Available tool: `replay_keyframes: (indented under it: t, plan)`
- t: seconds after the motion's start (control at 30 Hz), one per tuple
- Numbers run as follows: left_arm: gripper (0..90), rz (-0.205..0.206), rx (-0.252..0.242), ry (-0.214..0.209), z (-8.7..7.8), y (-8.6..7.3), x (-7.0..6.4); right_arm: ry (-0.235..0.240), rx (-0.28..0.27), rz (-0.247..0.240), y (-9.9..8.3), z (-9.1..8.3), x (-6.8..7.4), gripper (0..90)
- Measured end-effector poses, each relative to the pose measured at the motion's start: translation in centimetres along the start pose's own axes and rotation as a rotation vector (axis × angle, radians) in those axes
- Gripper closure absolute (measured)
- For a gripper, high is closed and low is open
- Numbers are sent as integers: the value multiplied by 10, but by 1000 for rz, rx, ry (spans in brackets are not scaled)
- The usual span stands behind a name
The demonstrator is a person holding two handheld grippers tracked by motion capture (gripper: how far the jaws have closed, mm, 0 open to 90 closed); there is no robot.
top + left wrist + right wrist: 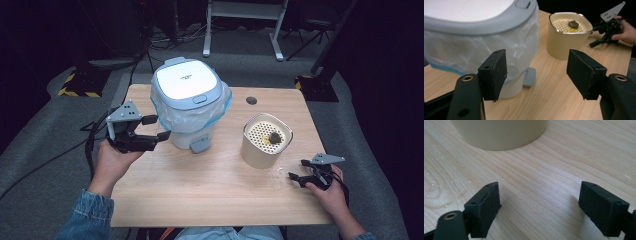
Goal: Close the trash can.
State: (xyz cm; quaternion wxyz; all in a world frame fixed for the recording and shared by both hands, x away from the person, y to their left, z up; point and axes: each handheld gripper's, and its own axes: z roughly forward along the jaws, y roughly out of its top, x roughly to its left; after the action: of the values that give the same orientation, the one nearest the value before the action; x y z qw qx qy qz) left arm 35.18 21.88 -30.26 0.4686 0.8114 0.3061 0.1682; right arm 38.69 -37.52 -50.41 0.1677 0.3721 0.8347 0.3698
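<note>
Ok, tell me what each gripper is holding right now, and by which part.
Nothing is held. The left gripper is open beside the lined bin; the right gripper is open over the table, near the beige container.

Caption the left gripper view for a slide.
Open left tool beside the lidded, bag-lined bin; cream strainer tub and right tool lie beyond on the table.

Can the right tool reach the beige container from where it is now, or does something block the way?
Probably yes. The right tool rests open on the table, close to the beige container. In the right gripper view, bare wood lies between its jaws and the container's wall, with nothing in between.
</note>
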Motion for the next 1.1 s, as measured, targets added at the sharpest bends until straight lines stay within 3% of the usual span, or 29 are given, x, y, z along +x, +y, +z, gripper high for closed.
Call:
replay_keyframes:
  t: [0.33,0.53,0.73,0.93,1.1]
  plan:
    - [331,-42,42,40,2,-45,-3,0,0,0,0,0,0,175]
    - [329,-92,26,39,2,-72,-3,0,0,0,0,0,0,175]
    - [329,-145,84,46,11,-94,3,0,0,0,0,0,0,175]
    - [328,-154,136,65,21,-111,7,0,0,0,0,0,0,175]
    - [320,-116,199,58,28,-120,5,0,0,0,0,0,0,175]
